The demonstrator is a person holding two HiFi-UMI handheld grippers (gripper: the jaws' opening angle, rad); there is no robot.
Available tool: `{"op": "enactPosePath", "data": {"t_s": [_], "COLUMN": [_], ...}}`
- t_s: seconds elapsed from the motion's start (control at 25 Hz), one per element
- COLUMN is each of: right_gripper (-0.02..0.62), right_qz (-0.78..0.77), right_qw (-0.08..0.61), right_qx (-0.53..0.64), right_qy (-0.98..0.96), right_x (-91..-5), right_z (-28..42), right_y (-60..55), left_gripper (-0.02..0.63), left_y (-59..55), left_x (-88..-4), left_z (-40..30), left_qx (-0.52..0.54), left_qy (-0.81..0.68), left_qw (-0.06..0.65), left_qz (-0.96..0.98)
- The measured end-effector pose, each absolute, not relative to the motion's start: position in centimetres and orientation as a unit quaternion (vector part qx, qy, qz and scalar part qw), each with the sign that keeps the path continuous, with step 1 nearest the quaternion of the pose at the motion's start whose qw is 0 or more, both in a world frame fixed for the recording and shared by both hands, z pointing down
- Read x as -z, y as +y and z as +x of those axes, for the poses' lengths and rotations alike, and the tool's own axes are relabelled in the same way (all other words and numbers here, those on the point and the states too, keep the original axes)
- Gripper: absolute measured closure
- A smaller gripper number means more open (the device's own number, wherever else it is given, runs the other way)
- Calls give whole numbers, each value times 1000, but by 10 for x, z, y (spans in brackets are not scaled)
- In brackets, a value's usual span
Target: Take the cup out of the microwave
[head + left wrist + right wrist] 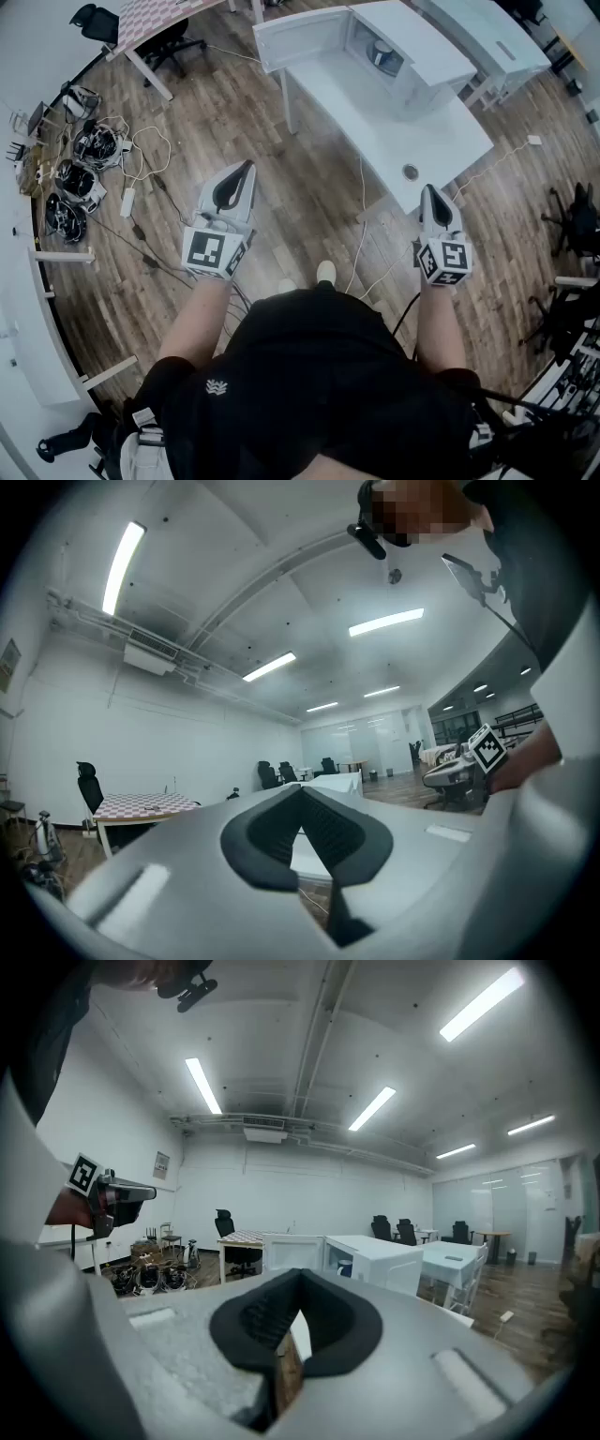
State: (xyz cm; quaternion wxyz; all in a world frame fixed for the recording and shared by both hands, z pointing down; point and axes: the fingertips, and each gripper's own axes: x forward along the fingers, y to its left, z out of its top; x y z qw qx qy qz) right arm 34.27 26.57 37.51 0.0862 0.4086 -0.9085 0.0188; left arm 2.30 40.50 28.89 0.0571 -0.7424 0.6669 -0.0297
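left gripper [248, 167] jaws clenched tip to tip, nothing between | right gripper [429, 191] jaws clenched, empty | both over the wood floor [234, 112], short of the white table [412, 131] | cup [382, 56] inside the open microwave [429, 42] at 1 o'clock, door [300, 39] swung towards 11

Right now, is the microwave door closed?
No, the microwave has its door swung open to the side, and the cup shows inside.

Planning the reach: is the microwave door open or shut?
Open: the door stands swung aside from the microwave, and the cup shows inside.
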Motion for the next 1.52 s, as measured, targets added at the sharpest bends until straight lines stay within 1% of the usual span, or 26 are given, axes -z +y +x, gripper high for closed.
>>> {"op": "enactPosePath", "data": {"t_s": [0.16, 0.32, 0.56, 0.76, 0.96, 1.12, 1.52], "right_gripper": [597, 597, 595, 595, 595, 595, 595], "right_qz": [401, 390, 373, 374, 384, 401, 434], "right_qw": [84, 83, 49, 25, 25, 38, 63], "right_qx": [-18, -16, -27, -24, -20, -33, -33], "right_qy": [-912, -917, -926, -927, -923, -915, -898], "right_x": [-378, -383, -385, -385, -387, -394, -395], "right_z": [342, 339, 338, 329, 318, 307, 237], "right_y": [255, 240, 210, 188, 161, 137, 68], "left_gripper": [600, 600, 600, 600, 600, 600, 600], "left_y": [392, 377, 355, 338, 303, 264, 145], "left_x": [-282, -285, -288, -299, -307, -310, -301], "left_z": [33, 35, 39, 35, 22, 8, -50], "left_qx": [30, 37, 43, 54, 51, 45, 24], "left_qy": [665, 673, 692, 698, 688, 676, 625], "left_qw": [71, 68, 77, 66, 64, 60, 70], "left_qz": [-743, -736, -717, -711, -721, -733, -777]}}
